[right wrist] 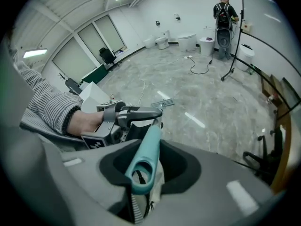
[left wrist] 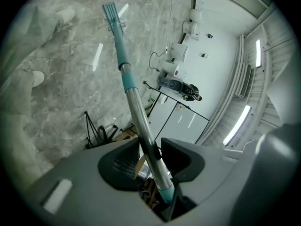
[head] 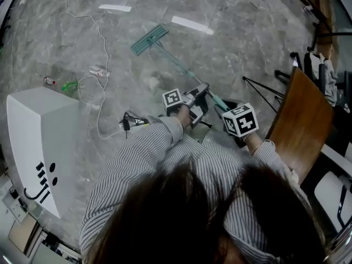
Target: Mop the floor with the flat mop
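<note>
The flat mop lies tilted across the grey marble floor, its teal head flat on the floor far ahead and its pole running back to my hands. My left gripper is shut on the metal pole, which passes between its jaws; the mop head shows at the top of that view. My right gripper is shut on the teal looped handle end. In the right gripper view the left gripper sits just ahead on the pole, with the mop head beyond.
A white box stands at the left, with a white cable and small bottles on the floor. A wooden board, black tripod legs and chairs are at the right. A person stands far off by toilets.
</note>
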Available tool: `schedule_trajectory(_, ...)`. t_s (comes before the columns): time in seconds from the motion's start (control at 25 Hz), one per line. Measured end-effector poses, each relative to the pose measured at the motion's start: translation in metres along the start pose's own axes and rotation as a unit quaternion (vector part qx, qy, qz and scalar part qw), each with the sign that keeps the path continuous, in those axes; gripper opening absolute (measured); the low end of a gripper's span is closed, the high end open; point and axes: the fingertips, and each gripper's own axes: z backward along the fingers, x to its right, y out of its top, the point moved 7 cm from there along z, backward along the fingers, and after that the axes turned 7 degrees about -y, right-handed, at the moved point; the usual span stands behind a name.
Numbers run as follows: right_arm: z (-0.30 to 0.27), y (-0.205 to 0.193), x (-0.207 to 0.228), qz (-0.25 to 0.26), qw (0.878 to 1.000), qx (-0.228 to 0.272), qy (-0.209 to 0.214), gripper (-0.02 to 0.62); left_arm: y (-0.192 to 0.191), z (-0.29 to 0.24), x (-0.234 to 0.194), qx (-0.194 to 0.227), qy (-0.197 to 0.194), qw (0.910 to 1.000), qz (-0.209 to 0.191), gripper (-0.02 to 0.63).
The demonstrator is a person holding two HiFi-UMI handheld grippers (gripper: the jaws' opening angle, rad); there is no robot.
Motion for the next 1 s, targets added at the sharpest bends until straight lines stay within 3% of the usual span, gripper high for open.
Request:
schedule_trajectory(0.4,0.070,-0.049,0.033,-0.014,1.000,0.018,0.017,0.115,-0.087,-0.019,-0.008,-0.046,0.002,0.9989,0.014,0.146)
schedule_trajectory(1.0,0.073,-0.062,0.027,-0.034,0.999,0.025,0.005,0.115,-0.093,-0.015,-0.009,-0.086,0.024,0.9960,0.000,0.147)
